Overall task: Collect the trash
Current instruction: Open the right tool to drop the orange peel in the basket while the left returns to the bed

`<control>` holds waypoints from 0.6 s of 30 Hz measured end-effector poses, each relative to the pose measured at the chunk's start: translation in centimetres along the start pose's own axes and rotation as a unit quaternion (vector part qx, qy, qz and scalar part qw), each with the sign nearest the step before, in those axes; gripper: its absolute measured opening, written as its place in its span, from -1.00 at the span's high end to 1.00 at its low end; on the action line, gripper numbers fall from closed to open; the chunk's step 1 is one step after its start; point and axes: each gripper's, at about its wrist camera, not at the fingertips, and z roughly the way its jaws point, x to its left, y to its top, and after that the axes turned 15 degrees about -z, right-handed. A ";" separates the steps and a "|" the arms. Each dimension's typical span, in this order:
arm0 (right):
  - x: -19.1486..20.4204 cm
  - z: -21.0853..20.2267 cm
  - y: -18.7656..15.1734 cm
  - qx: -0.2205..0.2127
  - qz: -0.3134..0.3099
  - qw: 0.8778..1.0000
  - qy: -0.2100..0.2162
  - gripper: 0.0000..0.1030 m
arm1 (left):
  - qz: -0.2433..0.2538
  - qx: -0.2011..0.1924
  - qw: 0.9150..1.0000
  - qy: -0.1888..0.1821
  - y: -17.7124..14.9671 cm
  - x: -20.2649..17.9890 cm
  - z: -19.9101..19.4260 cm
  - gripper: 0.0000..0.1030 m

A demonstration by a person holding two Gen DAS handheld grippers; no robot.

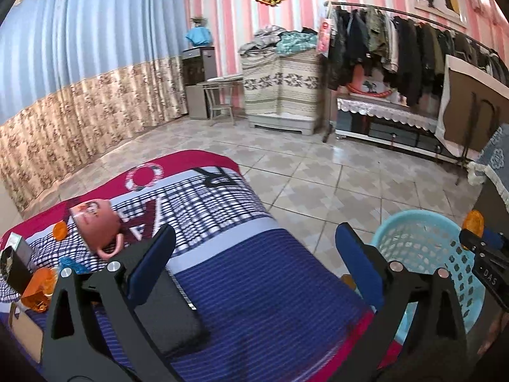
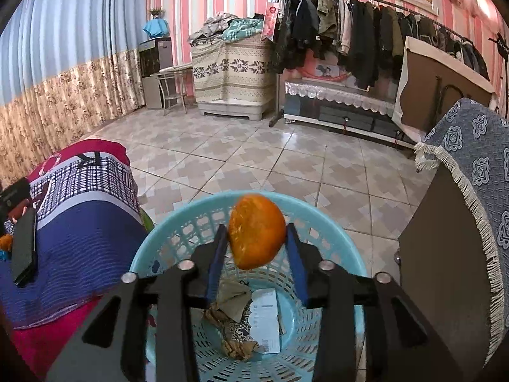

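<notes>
Holding an orange peel (image 2: 257, 231) between its blue pads, my right gripper (image 2: 257, 238) sits directly above the light blue basket (image 2: 334, 238), the peel pinched from both sides over the basket's open mouth. Down at the basket's bottom I can see crumpled brown paper (image 2: 237, 347) and a white receipt (image 2: 265, 320) lying beside each other. My left gripper (image 1: 254, 248) is spread wide with nothing between its fingers, hovering over the blue striped part of the bedspread (image 1: 254, 286), to the left of the basket (image 1: 413, 245). From the left wrist view, the right gripper (image 1: 477, 238) shows at the basket's far right rim with the orange piece (image 1: 473, 219) in it. Further left of the basket, on the bedspread, a pink mug (image 1: 95, 222) lies tipped on its side with its handle toward me; a small orange scrap (image 1: 59, 230) rests just beside it, and a larger orange peel piece (image 1: 39, 289) lies nearer the camera. A black phone (image 1: 171, 305) lies flat on the blue stripes, partly under my left gripper's left finger. A dark box (image 1: 16, 264) stands at the bedspread's left edge. Tiled floor (image 2: 254, 159) stretches beyond the basket.
</notes>
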 end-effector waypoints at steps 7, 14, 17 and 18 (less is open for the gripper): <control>0.1 -1.5 0.5 -0.027 -0.003 1.000 -0.014 -0.47 | -0.013 -0.002 1.000 0.010 -0.1 2.1 -0.8 -0.89; 0.3 -2.5 1.0 -0.047 0.000 0.999 -0.021 -0.74 | -0.012 -0.010 1.000 0.025 -0.4 3.8 -1.8 -0.89; 0.8 -2.5 1.1 -0.046 -0.007 0.999 -0.015 -0.74 | -0.020 -0.010 0.999 0.026 -0.4 5.1 -2.4 -0.89; 0.9 -2.5 1.1 -0.047 -0.008 0.999 -0.011 -0.74 | -0.022 -0.011 0.999 0.027 -0.5 5.5 -2.6 -0.89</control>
